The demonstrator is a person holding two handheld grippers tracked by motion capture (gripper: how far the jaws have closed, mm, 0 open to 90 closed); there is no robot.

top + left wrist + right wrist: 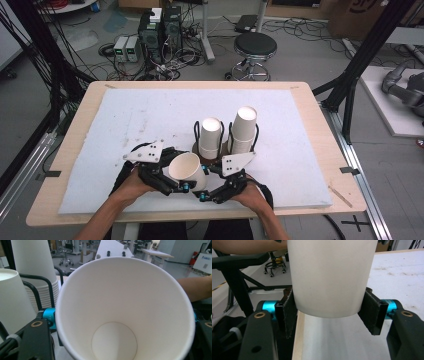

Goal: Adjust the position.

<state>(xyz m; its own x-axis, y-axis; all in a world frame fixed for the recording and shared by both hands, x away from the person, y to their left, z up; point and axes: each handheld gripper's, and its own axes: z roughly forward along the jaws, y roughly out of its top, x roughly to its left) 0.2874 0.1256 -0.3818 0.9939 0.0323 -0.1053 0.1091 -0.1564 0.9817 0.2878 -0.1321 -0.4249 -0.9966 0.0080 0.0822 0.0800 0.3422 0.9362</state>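
A single white paper cup (187, 170) lies tilted on its side above the near part of the white mat (125, 130), its mouth facing up and left. My left gripper (177, 176) is shut across the cup near its mouth; the left gripper view looks straight into the cup (120, 315) down to its round bottom, with the jaws on either side of it. My right gripper (204, 183) is shut on the cup's base end. In the right gripper view its black pads (288, 312) press on both sides of the cup (332, 277).
Two stacks of upside-down paper cups (211, 134) (244, 127) stand in black wire holders on a brown base just beyond my grippers. They rise close at the left in the left gripper view (12, 297). A stool (255, 47) and computers stand past the table's far edge.
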